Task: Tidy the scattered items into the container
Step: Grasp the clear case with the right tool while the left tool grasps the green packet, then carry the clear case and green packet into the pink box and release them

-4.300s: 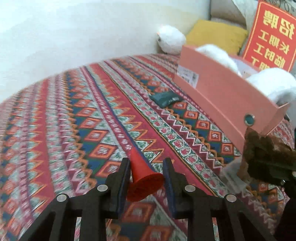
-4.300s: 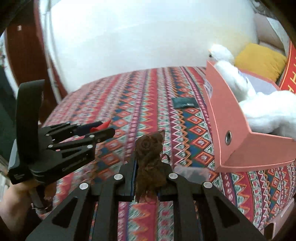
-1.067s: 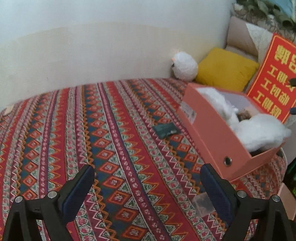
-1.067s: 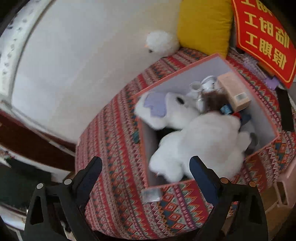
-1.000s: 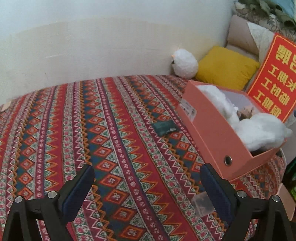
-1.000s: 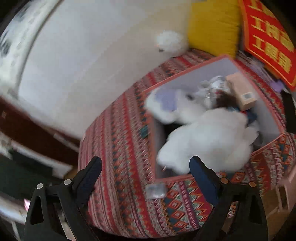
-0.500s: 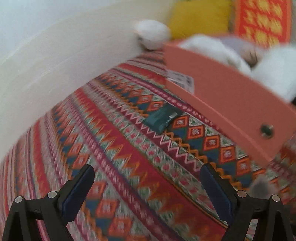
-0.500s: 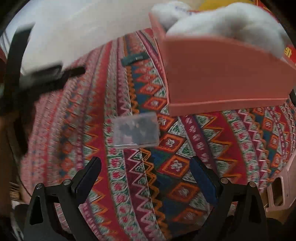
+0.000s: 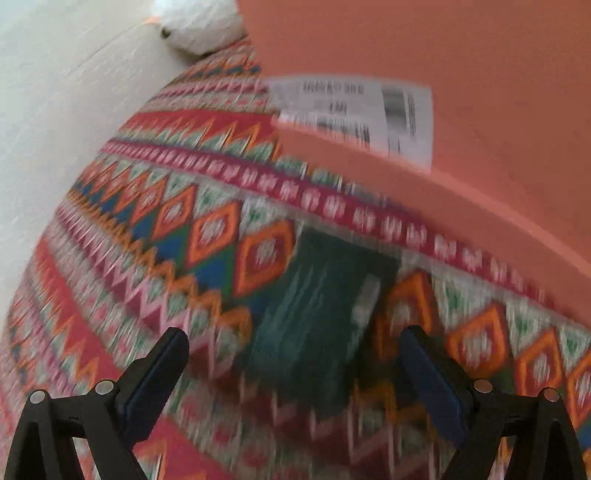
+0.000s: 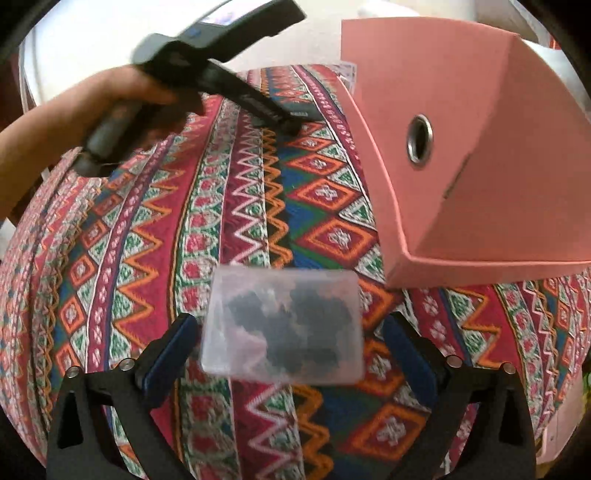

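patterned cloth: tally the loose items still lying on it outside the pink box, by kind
Flat dark green packet, beside the pink cardboard box, between the open left tongs: 1
Clear plastic case with dark contents, between the open right tongs: 1
Total on the red patterned woven cloth: 2

One salmon-pink cardboard storage box [image 10: 491, 155] stands on the one patterned woven cloth [image 10: 229, 206]. On that cloth lie one dark green flat packet [image 9: 317, 317] and one clear plastic case of dark bits [image 10: 282, 326]. One white fluffy toy [image 9: 201, 24] sits by the wall, and two black two-finger grippers show, the left gripper [image 9: 293, 363] and the right gripper [image 10: 288, 349].
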### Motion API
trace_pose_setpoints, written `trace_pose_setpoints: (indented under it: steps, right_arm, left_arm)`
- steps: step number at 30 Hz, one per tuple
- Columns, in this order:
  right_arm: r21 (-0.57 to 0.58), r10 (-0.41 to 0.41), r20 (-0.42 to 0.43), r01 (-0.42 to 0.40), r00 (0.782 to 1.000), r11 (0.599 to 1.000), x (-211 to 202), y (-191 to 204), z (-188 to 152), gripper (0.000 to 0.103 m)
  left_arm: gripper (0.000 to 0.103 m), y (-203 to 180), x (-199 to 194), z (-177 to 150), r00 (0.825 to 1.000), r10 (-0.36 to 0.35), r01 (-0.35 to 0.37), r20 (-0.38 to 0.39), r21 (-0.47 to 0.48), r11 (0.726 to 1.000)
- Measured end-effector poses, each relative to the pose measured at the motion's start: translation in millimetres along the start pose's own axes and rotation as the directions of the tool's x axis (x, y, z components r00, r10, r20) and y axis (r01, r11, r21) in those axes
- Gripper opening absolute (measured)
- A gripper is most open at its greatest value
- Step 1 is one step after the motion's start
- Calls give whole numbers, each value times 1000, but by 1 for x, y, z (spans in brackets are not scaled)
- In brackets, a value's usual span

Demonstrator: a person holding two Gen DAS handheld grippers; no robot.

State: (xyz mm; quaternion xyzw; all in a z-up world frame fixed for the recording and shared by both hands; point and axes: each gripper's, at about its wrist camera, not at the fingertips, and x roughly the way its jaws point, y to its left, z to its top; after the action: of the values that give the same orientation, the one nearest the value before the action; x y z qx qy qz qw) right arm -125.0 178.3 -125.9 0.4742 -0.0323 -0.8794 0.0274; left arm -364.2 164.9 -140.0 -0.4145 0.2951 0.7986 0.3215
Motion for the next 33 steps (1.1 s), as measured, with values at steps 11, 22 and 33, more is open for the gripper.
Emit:
trace_pose_setpoints:
  steps: [11,22,33]
  right_arm:
    - [48,115,29,-117,993,992,-22,-15,-3,72]
    - [10,153,118,-156,981,988,-105,-8,-40,72]
    - [160,81,180,-111,980,981,-211,-65,-84,72]
  left_arm:
    - [46,-5,-42,-44,999,-33,38,33,-187,982]
    - [47,-86,-192,-135,994,24,11,103,-326,945]
    - [47,-167,-299,-139,974,-10,73,228,-273,959]
